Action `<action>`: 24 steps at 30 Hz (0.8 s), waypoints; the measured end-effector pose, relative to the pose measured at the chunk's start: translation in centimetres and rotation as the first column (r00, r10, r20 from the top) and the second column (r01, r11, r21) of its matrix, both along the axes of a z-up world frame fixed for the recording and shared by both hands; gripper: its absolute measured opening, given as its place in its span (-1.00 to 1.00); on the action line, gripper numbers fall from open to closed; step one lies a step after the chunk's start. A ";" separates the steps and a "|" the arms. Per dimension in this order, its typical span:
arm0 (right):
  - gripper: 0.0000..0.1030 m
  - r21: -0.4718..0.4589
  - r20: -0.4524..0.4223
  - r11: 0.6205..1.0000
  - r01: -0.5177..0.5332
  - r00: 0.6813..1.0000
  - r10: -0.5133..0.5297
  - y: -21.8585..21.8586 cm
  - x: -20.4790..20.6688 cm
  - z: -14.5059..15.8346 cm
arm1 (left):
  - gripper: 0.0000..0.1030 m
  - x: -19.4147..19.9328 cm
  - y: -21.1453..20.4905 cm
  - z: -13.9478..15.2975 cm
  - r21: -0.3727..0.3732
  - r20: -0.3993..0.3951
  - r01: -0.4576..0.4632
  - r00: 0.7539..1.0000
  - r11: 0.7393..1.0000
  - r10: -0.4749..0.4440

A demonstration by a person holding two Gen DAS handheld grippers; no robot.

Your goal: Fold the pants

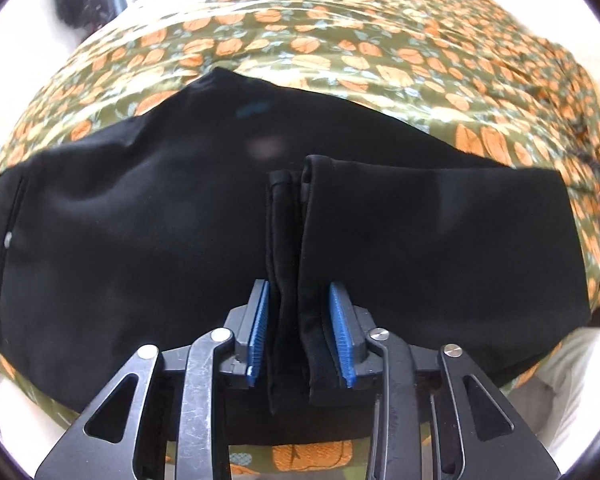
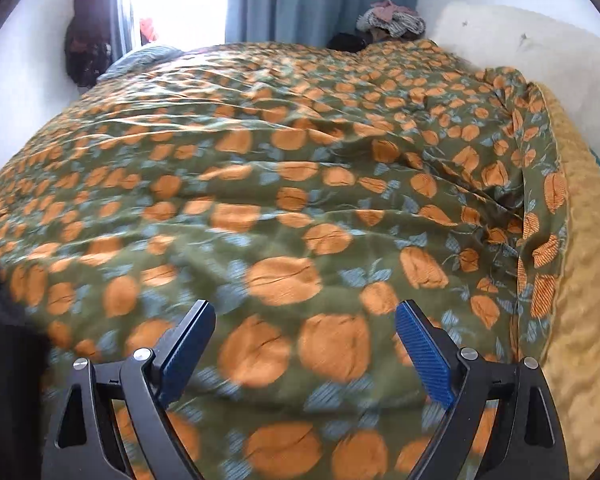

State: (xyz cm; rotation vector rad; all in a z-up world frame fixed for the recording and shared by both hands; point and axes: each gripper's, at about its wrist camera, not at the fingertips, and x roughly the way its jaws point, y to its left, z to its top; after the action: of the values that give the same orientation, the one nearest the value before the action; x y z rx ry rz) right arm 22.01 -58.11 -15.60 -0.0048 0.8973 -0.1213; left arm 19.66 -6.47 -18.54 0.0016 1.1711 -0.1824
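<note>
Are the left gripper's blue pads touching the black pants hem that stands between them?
Cannot tell. In the left wrist view the pants hem stands between the left gripper pads, close to both, but neither contact nor gap shows plainly.

Bed covered by olive bedspread [image 2: 284, 208] printed with orange fruit, rumpled toward the right. Black pants [image 1: 140, 220] lie flat across its near part. Far edge: heap of clothes [image 2: 392, 20]. Mustard blanket [image 2: 580, 320] along the right side.

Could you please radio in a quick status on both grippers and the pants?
Left gripper around the pants hems, pads barely touching. Right gripper open, empty, over the floral bedspread. Nothing in the way.
</note>
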 end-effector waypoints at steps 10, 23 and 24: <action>1.00 0.034 -0.096 0.993 0.111 0.990 -0.108 -4.4 4.5 -6.0 | 0.97 -0.1 -0.1 -1.0 0.077 0.020 -0.138 0.990 0.987 0.136; 1.00 0.058 -0.091 0.992 0.114 0.990 -0.108 -4.6 4.3 -6.1 | 0.99 0.1 -0.2 -0.9 0.107 -0.012 -0.179 0.983 0.978 0.181; 1.00 0.057 -0.091 0.992 0.114 0.990 -0.109 -4.5 4.3 -6.1 | 0.99 0.1 -0.2 -0.9 0.105 -0.015 -0.179 0.983 0.978 0.181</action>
State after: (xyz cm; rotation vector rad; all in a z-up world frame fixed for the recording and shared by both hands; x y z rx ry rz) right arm 26.35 -62.66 -21.68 0.0987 0.9894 -0.1984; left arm 19.75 -6.65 -19.47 -0.0151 1.1972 0.0386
